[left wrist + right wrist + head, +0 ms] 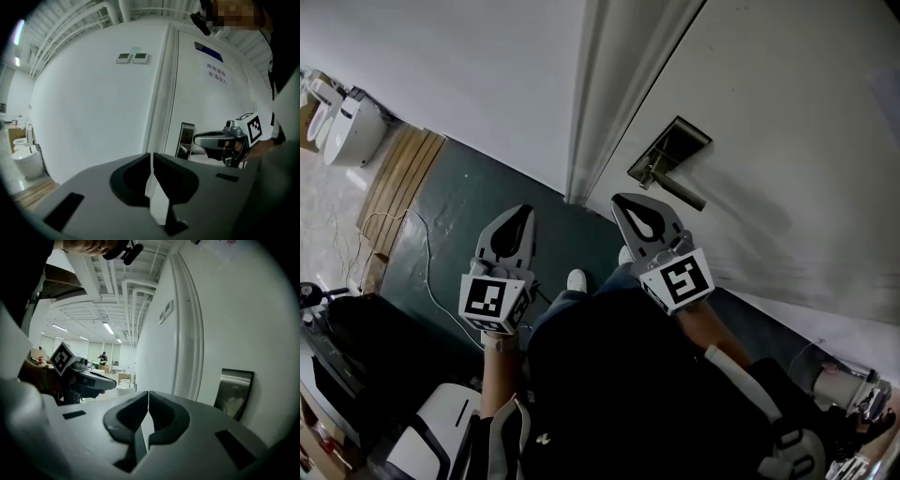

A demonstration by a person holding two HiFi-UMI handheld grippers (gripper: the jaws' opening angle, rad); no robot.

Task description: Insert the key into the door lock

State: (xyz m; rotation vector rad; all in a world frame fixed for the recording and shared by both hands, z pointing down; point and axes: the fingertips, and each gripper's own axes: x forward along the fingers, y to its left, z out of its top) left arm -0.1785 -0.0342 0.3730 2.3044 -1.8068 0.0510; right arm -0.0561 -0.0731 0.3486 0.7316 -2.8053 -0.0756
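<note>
A white door point(787, 131) carries a dark metal lock plate with a lever handle point(667, 161). My left gripper point(524, 210) is held low over the dark floor, left of the door frame, with its jaws closed together. My right gripper point(621, 199) hangs just below and left of the handle, jaws also pressed together. No key shows in any view. In the left gripper view the shut left gripper point(152, 161) points at the frame, with the lock plate point(186, 138) and the right gripper point(219, 140) to the right. From the right gripper point(148, 401), the lock plate point(233, 393) sits to the right.
The white door frame point(598, 94) stands between the wall and the door. A toilet point(349, 126) and a wooden pallet point(398, 178) lie at far left, with a thin cable point(424, 272) across the floor. Black equipment point(347, 352) sits at lower left. The person's shoes point(577, 279) are near the door.
</note>
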